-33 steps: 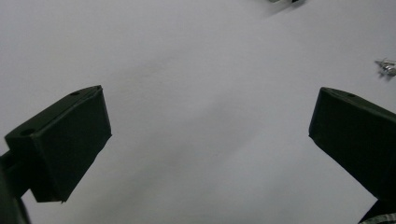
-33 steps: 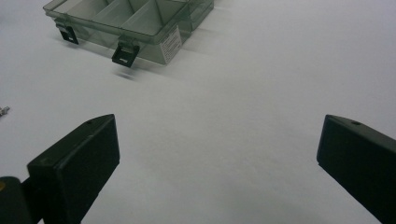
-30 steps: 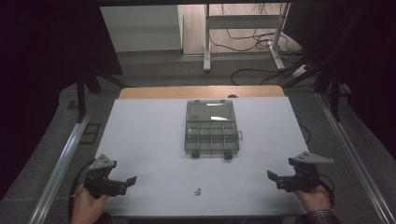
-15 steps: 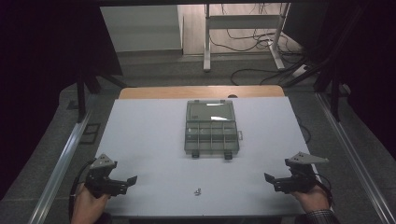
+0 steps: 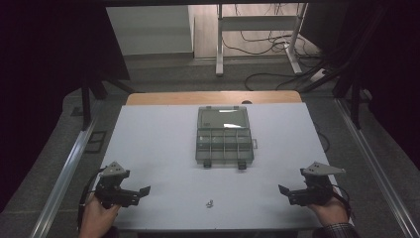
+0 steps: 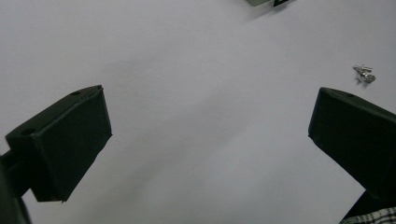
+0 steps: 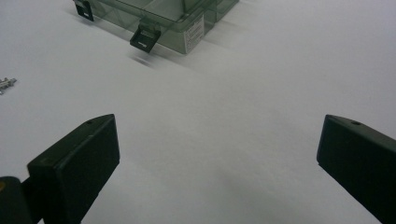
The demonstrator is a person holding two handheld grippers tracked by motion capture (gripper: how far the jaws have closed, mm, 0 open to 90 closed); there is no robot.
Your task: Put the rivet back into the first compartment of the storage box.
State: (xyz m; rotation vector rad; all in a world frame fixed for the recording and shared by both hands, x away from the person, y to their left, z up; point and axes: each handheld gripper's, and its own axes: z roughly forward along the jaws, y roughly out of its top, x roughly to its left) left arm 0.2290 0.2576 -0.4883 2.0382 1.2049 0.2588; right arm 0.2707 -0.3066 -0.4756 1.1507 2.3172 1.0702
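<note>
Right claw has edged inward toward screws.

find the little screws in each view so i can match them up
High view: screws lie near the table's front edge, midway between the two grippers, in front of the box.
Left gripper view: screws at upper right, above the right finger.
Right gripper view: screws at the left edge, left of the box's latches.
Shared landmark: the box, whose corner sits at the top edge of the left gripper view.
</note>
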